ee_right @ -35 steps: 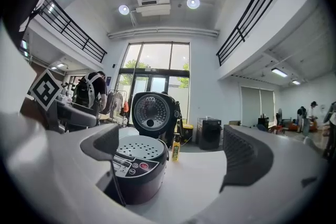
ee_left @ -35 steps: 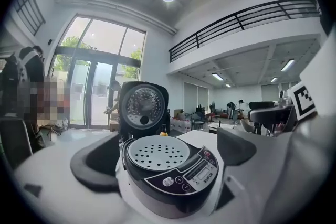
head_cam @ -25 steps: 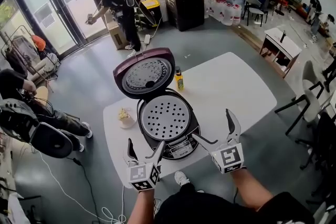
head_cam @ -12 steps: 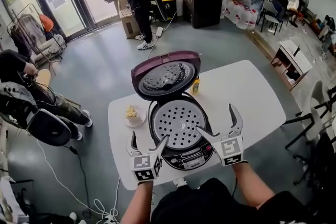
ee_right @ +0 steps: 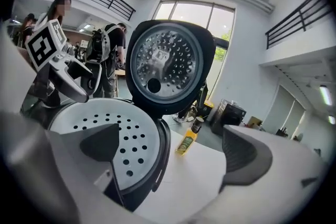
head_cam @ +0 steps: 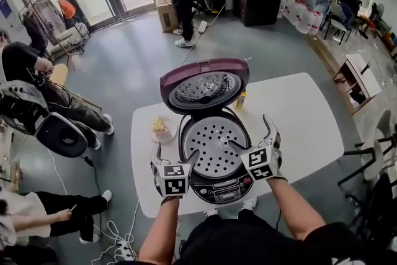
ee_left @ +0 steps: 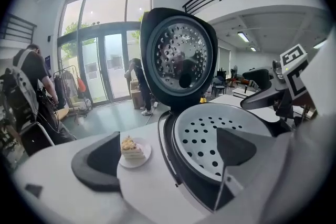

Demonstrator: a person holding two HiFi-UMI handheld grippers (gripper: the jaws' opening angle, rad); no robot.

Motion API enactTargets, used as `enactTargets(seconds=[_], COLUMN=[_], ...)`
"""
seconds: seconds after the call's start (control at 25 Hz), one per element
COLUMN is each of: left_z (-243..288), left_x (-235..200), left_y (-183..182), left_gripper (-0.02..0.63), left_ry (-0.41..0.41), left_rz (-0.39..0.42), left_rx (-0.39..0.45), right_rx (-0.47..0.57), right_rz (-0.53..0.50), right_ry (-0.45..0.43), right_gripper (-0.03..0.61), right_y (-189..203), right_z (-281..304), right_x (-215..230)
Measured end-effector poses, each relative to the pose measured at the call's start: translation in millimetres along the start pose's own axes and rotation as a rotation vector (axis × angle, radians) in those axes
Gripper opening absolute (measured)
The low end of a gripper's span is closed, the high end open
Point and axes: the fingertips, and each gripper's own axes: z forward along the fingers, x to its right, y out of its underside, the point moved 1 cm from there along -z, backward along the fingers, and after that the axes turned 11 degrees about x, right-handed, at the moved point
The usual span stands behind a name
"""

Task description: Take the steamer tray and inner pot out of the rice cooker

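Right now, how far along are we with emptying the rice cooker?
Done: the lid stands open. In hand: the left gripper and right gripper, both open and empty, straddle opposite sides of the rice cooker rim. Left: the steamer tray sits in the cooker, not yet lifted; the inner pot under it is hidden and comes out afterwards.

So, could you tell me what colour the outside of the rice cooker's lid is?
Dark maroon; the lid shows it best in the head view.
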Motion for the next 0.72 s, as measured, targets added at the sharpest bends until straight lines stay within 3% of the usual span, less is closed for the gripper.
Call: enactTargets(seconds=[0.32,0.48,0.72], left_z=[21.8,26.2,32.4], left_x=[1.1,6.6,3.4], left_y=[14.0,24.4,34.7], left_gripper=[0.561,0.558,0.543], left_ry=[-0.022,-0.027,-0.035], left_rz=[0.062,0.067,0.072], left_rx=[-0.167,-0.208,-0.258], right_rx=[-0.175,-0.238,-0.307], right_rz=[-0.078,-0.113,-0.188], right_ry=[-0.079,-0.135,-0.149], right_gripper=[0.587,0.586,0.573], right_y=[24.7,42.8,57.2], right_z=[35.6,42.1,51.7], right_x=[-1.5,-13.5,-15.6])
